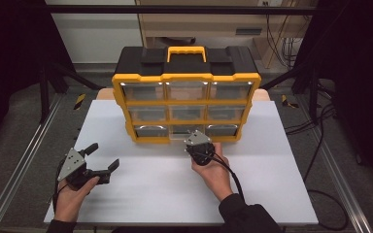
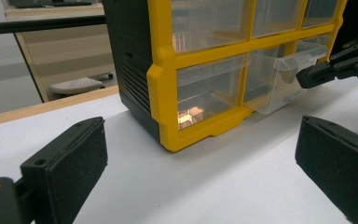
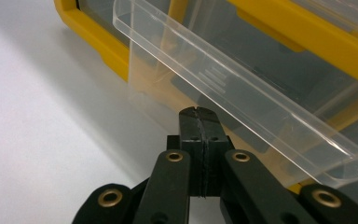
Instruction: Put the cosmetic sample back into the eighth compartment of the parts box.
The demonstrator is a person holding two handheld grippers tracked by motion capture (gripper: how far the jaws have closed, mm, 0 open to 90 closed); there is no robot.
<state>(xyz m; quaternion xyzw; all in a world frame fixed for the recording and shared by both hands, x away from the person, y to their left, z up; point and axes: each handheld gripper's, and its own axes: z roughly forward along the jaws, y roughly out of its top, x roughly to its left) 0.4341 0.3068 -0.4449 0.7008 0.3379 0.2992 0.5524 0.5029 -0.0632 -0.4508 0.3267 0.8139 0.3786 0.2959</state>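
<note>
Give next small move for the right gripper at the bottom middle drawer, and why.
Probably keep the right gripper shut and draw it straight back toward the person. Its fingers are pressed together under the lip of the clear drawer, which already sticks partly out of the yellow cabinet. The left gripper is open and clear of it.

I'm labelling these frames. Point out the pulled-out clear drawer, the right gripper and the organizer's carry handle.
pulled-out clear drawer [image 3: 242,100]: right gripper view, on its front lip.
right gripper [image 3: 199,114]: right gripper view, at the tips of its closed jaws.
carry handle [image 1: 186,49]: high view, on the yellow top bar.
</note>
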